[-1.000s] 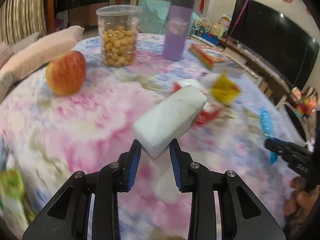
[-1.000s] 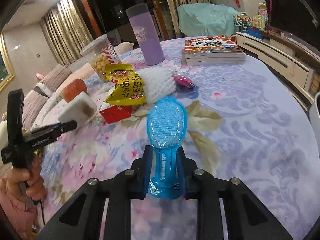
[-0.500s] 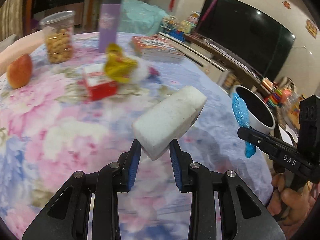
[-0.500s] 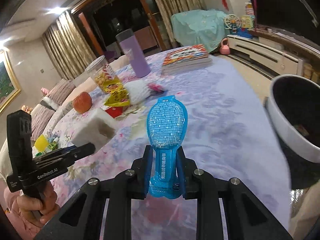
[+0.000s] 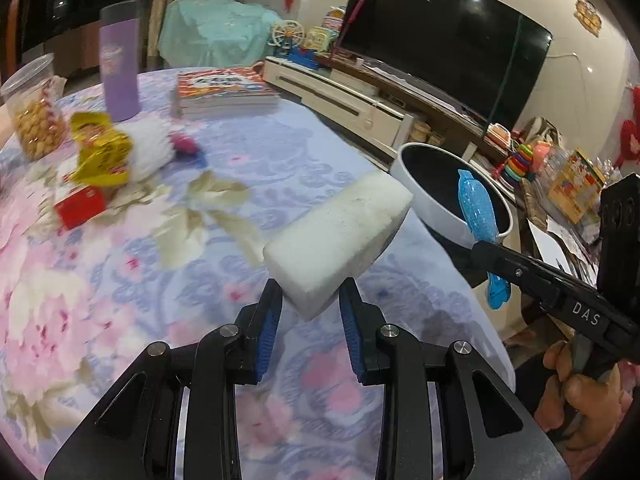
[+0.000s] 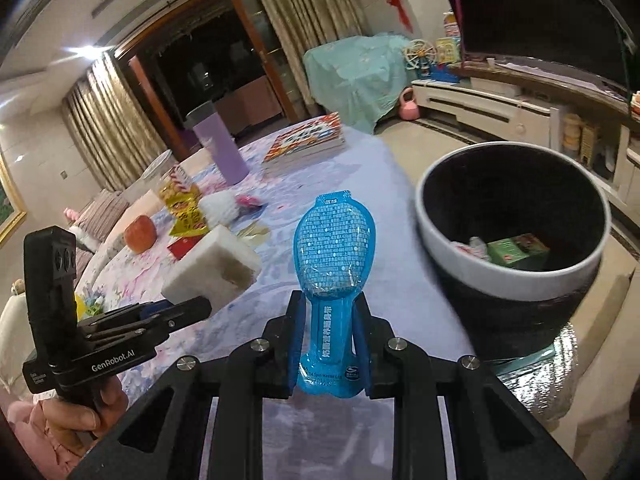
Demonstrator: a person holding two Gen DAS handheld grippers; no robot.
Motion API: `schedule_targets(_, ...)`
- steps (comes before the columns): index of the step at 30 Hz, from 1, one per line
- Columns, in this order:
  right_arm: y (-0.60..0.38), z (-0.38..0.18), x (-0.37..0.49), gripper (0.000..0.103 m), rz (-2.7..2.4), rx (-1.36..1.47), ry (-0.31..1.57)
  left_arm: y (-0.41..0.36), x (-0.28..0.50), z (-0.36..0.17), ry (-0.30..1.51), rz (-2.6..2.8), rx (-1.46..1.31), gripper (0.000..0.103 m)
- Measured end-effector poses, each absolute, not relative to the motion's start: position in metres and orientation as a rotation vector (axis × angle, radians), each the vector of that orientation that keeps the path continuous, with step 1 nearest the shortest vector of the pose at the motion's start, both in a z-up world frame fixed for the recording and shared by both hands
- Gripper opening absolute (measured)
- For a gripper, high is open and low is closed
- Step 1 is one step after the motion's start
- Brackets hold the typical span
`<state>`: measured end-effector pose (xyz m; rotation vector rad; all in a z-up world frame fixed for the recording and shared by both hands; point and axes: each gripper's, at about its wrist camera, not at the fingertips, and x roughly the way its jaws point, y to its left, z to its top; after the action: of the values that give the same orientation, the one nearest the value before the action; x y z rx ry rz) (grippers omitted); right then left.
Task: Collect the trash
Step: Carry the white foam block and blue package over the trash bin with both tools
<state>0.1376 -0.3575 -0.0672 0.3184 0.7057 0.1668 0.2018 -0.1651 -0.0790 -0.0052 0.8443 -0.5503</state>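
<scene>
My left gripper (image 5: 310, 308) is shut on a white foam block (image 5: 340, 238) and holds it above the flowered tablecloth near the table's right edge; the block also shows in the right wrist view (image 6: 212, 266). My right gripper (image 6: 326, 336) is shut on a blue plastic blister wrapper (image 6: 332, 248), also seen in the left wrist view (image 5: 478, 212). A white trash bin with a dark inside (image 6: 508, 272) stands just off the table edge to the right, holding a green box (image 6: 518, 250) and crumpled scraps. The bin also shows in the left wrist view (image 5: 420, 196).
On the table lie a yellow snack bag (image 5: 100, 152), a red box (image 5: 80, 208), white foam netting (image 5: 150, 152), a pink scrap (image 5: 184, 145), a purple tumbler (image 5: 120, 80), a snack jar (image 5: 34, 116), books (image 5: 224, 90) and an apple (image 6: 140, 230). A TV stands behind.
Both grippers have swung right across the table toward the bin, each keeping hold of its item. The bin is now close beside the right gripper.
</scene>
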Motion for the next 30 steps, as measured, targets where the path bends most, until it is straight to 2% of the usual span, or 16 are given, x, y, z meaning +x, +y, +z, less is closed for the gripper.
schedule_targets(30, -0.456, -0.056, 0.126, 0.023, 0.039, 0.375, 0.65, -0.258, 0.219, -0.061, 0.834, -0.642, 0.102, 0.029)
